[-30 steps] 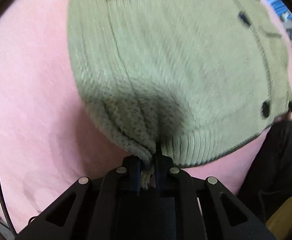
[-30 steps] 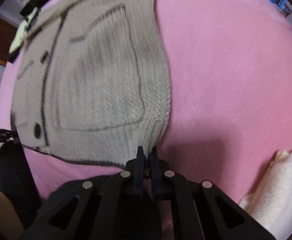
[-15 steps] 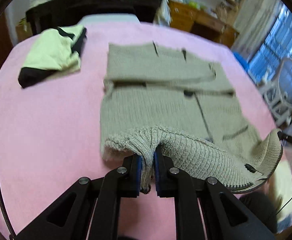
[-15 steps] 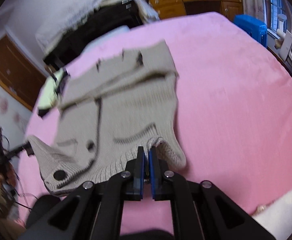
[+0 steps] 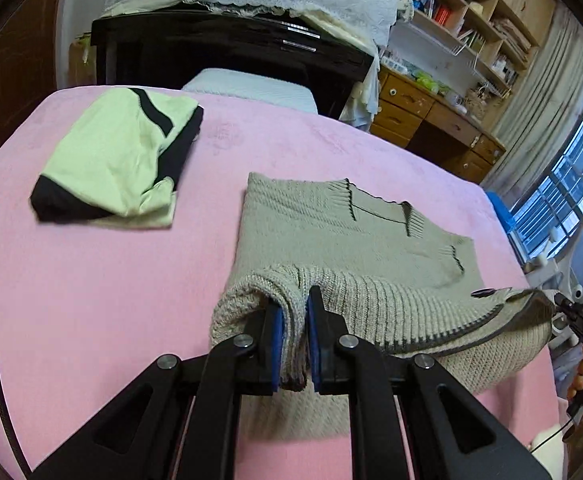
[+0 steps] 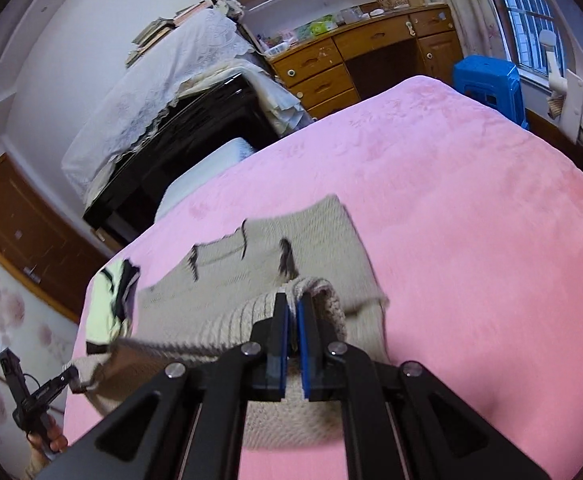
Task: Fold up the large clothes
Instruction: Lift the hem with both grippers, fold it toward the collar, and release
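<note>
A beige knit cardigan (image 5: 331,224) with dark trim lies on the pink bed (image 5: 91,280), its sleeves folded across the far part. My left gripper (image 5: 294,312) is shut on the ribbed hem at one bottom corner. The right gripper (image 6: 292,312) is shut on the other hem corner of the cardigan (image 6: 291,232). Both corners hang lifted above the bed, and the hem stretches between them as a raised band over the lower half. The right gripper (image 5: 579,314) also shows at the far right of the left wrist view, and the left gripper (image 6: 65,380) at the lower left of the right wrist view.
A folded light-green and black garment (image 5: 119,156) lies on the bed to the left of the cardigan. Beyond the bed stand a black piano under a lace cover (image 5: 227,52), a white stool, a wooden desk (image 6: 371,52) and a blue plastic stool (image 6: 487,84). Bare pink bed (image 6: 471,220) stretches right.
Both grippers have risen and swung forward with the hem corners in them. The cardigan's lower edge has come off the bed and now arches toward the collar end.
</note>
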The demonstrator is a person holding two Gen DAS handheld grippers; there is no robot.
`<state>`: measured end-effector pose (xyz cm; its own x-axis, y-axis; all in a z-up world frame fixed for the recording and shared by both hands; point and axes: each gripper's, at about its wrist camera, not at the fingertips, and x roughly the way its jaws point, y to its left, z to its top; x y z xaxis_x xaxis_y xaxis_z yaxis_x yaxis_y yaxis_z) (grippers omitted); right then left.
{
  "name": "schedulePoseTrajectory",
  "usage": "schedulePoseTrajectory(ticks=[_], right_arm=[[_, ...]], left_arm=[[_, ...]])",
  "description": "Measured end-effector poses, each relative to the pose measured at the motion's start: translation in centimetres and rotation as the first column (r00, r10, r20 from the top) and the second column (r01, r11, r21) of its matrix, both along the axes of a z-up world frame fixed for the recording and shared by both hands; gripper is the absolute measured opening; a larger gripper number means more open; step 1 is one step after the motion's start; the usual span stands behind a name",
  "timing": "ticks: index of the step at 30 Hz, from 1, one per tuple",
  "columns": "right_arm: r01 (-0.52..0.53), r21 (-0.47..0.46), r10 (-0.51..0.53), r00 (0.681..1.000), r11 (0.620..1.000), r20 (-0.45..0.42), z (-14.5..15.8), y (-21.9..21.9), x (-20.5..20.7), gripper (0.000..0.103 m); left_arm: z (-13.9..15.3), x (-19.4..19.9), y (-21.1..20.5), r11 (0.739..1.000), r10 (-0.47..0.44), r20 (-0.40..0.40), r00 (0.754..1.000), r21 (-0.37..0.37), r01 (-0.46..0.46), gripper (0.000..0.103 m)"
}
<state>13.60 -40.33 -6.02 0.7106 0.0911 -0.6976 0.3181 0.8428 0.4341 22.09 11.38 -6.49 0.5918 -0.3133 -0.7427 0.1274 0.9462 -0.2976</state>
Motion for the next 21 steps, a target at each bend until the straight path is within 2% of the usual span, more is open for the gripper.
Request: schedulePoseTrajectory(ticks=[7,10,12,13,15,17,19,20,21], right_arm=[[0.057,-0.005,-0.057,0.989,0.998,-0.136,-5.6,-0.6,7.1,0.004],[0.071,-0.017,-0.072,0.980,0.997,-0.184,-7.5,-0.2,8.9,0.006],[0.076,-0.008,-0.076,0.975,0.997,-0.210,-8.1,0.0,9.7,0.009],[0.078,0.006,-0.075,0.973,0.997,-0.217,-8.3,0.0,9.9,0.010],[0.068,0.026,-0.061,0.974,0.997,-0.218,-8.4,0.0,10.4,0.020],[0.056,0.019,-0.051,0.976,0.998,-0.211,-8.2,0.1,10.4,0.044],[0.036,0.016,-0.032,0.979,0.999,-0.202,-8.1,-0.1,10.4,0.051],[0.025,0.017,-0.022,0.980,1.000,-0.200,-8.2,-0.1,10.4,0.051],[0.012,0.022,-0.007,0.980,1.000,-0.201,-8.4,-0.3,10.4,0.051]], left_arm=[[-4.6,7.6,-2.2,0.998,-0.009,-0.121,0.993,0.067,0.017,0.014],[-6.5,9.0,-2.5,0.991,0.016,-0.169,0.986,0.132,0.007,0.022],[-7.1,9.6,-2.6,0.975,0.054,-0.170,0.984,0.220,-0.016,0.048],[-7.3,9.8,-2.3,0.971,0.070,-0.166,0.984,0.236,-0.030,0.053],[-7.3,10.1,-1.5,0.974,0.080,-0.156,0.985,0.220,-0.044,0.057],[-6.9,10.1,-1.1,0.971,0.069,-0.123,0.990,0.234,-0.039,0.058],[-6.5,9.7,-0.8,0.962,0.056,-0.056,0.997,0.269,-0.039,0.067],[-6.4,9.6,-0.8,0.959,0.050,-0.035,0.998,0.279,-0.038,0.071],[-6.4,9.5,-0.8,0.957,0.039,-0.019,0.999,0.287,-0.032,0.072]])
